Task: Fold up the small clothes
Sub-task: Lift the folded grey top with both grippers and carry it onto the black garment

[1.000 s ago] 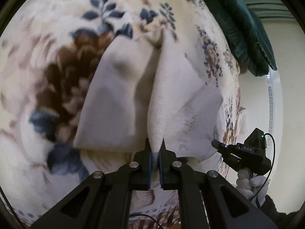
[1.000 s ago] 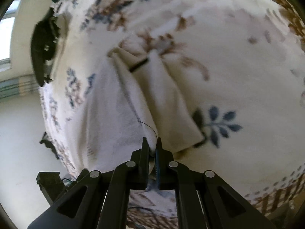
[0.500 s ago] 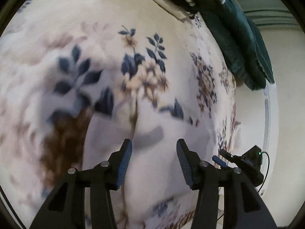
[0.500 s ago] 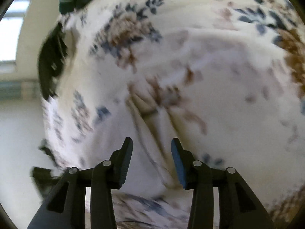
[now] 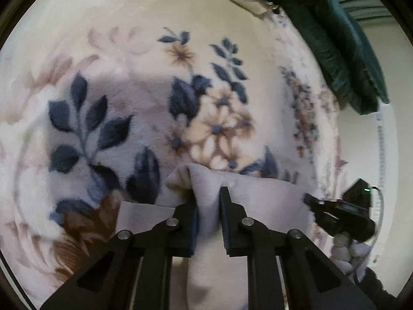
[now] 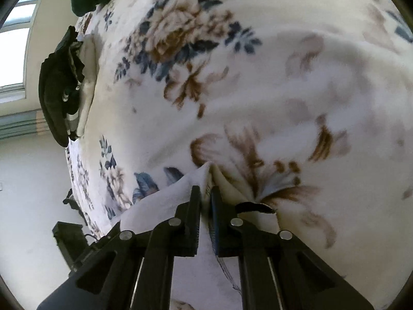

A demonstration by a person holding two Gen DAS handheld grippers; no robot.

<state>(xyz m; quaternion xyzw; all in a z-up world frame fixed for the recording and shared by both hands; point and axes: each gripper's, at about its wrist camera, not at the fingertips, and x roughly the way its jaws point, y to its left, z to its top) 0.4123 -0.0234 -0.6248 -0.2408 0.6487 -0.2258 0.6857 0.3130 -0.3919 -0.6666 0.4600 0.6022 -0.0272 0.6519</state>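
The small cream garment lies on a bed covered by a floral blanket, bunched at the near edge of both views; in the left wrist view the left hand-held gripper has a fold of the cloth standing up between its fingers, the jaws drawn partly together around it — whether the pads actually press the fabric I cannot tell. In the right wrist view the right hand-held gripper has its fingers nearly together with a peaked ridge of the same cream garment pinched in the narrow gap; a dark strip, perhaps a label, lies on the cloth just right of the fingers. The right gripper's body also shows at the lower right of the left view, held in a white-gloved hand. A dark green cloth lies at the blanket's far edge, and a black garment lies at the bed's edge in the right view.
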